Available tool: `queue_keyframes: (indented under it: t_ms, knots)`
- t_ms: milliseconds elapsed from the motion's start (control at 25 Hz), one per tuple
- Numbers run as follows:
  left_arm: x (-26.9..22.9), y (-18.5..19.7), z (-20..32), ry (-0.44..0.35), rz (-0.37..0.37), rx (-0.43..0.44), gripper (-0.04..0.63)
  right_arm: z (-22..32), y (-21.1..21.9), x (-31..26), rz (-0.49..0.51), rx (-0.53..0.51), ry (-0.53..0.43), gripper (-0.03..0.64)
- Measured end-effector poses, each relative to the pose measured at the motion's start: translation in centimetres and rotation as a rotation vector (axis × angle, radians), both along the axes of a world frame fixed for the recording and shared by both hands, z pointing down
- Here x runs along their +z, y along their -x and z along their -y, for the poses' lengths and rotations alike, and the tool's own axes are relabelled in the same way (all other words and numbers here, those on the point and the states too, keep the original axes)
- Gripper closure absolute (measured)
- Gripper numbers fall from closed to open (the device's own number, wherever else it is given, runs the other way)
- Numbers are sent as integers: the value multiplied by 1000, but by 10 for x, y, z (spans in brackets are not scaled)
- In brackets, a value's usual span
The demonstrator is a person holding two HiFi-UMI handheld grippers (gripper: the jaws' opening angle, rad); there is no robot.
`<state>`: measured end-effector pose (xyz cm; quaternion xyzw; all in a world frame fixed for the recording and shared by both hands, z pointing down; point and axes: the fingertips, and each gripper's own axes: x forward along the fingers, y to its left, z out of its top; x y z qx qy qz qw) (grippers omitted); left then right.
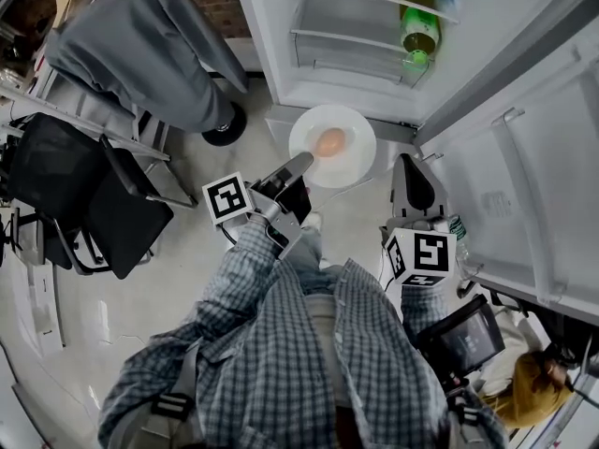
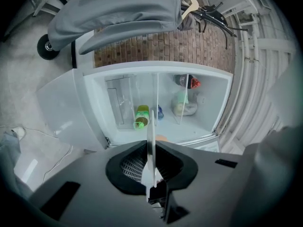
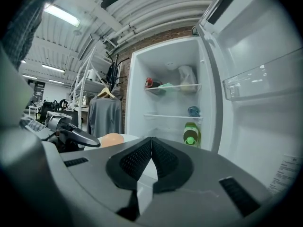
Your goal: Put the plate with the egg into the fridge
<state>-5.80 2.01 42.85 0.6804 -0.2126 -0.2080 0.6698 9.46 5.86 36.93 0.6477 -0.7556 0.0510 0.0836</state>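
Observation:
A white plate (image 1: pixel 356 162) with a brown egg (image 1: pixel 329 142) on it hangs level in front of the open fridge (image 1: pixel 346 45). My left gripper (image 1: pixel 301 163) is shut on the plate's near left rim. In the left gripper view the plate (image 2: pixel 151 126) shows edge-on between the jaws of that gripper (image 2: pixel 151 148), with a sliver of egg (image 2: pixel 161 137) beyond. My right gripper (image 1: pixel 405 161) is just right of the plate, shut, with nothing in it. In the right gripper view its jaws (image 3: pixel 151 141) meet, and the egg (image 3: pixel 111 139) lies to their left.
The fridge's shelves hold a green bottle (image 1: pixel 419 30) and some other items (image 2: pixel 185 103). The open fridge door (image 1: pixel 524 176) stands at the right. A grey garment on a rack (image 1: pixel 150 45) and a black chair (image 1: pixel 84 195) are at the left.

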Motion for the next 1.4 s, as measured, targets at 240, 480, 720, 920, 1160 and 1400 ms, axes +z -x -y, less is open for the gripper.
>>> queue_keyframes:
  t_ms: [240,480,720,920,1160,1400]
  knots:
    - [1,3,30,3,-6,18,558,28,3,-2,-18,20,0,611]
    - [4,8,57,11,-9,25,558,56,0,-10,-27,48,-21,610]
    - [6,10,81,22,-14,38,558,79,6,-14,-58,49,-19,610]
    - [7,7,97,14,-20,47,558,89,5,-13,-72,59,-17,610]
    - [11,3,104,16,-17,49,558,94,4,-6,-71,55,-7,610]
    - [16,1,112,23,-3,34,557,112,4,-3,-66,25,-13,609]
